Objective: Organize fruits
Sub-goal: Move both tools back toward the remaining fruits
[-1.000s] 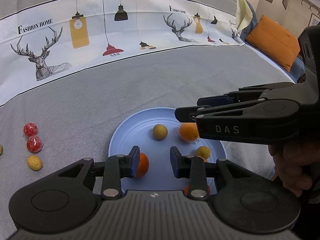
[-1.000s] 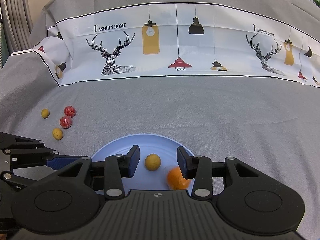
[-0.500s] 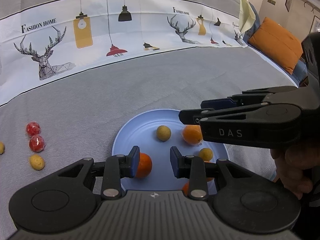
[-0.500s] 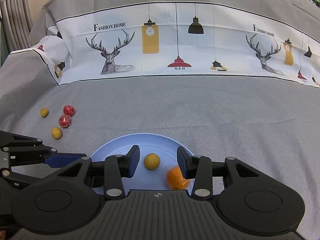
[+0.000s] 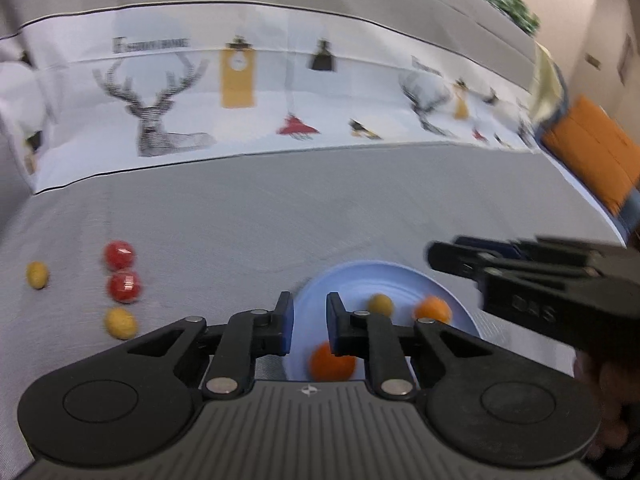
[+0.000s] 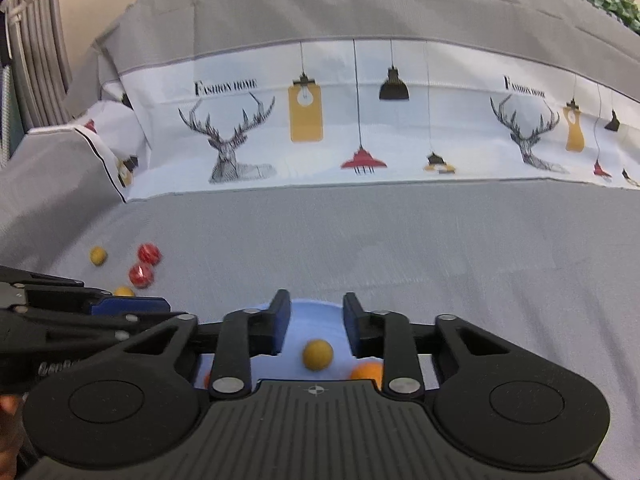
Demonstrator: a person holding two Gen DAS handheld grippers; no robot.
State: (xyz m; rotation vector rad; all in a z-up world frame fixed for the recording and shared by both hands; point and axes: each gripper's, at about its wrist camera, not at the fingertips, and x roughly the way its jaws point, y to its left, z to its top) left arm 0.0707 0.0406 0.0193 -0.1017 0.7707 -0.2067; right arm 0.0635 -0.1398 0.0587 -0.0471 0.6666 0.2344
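Note:
A light blue plate (image 5: 344, 280) lies on the grey cloth with two orange fruits (image 5: 330, 362) (image 5: 432, 310) and a yellow-green one (image 5: 379, 304) on it. Left of the plate lie two red fruits (image 5: 119, 255) (image 5: 125, 286) and two yellow ones (image 5: 120, 323) (image 5: 37, 275). My left gripper (image 5: 310, 312) hangs over the plate's left rim, its jaws closing with nothing between them. My right gripper (image 6: 316, 318) hovers over the plate (image 6: 296, 336) above the yellow-green fruit (image 6: 317, 354), jaws closing and empty. The same red fruits (image 6: 141, 275) appear at the left of the right wrist view.
A white band of cloth printed with deer and lamps (image 6: 360, 128) runs across the back. An orange cushion (image 5: 600, 156) sits at the far right, past the cloth's edge. Grey slats (image 6: 36, 60) stand at the far left. A hand (image 5: 608, 384) holds the right gripper.
Both grippers' jaws have narrowed. The left gripper has swung to the left, so the plate now sits to its right and the loose fruits are nearer the middle. The right gripper barely moved.

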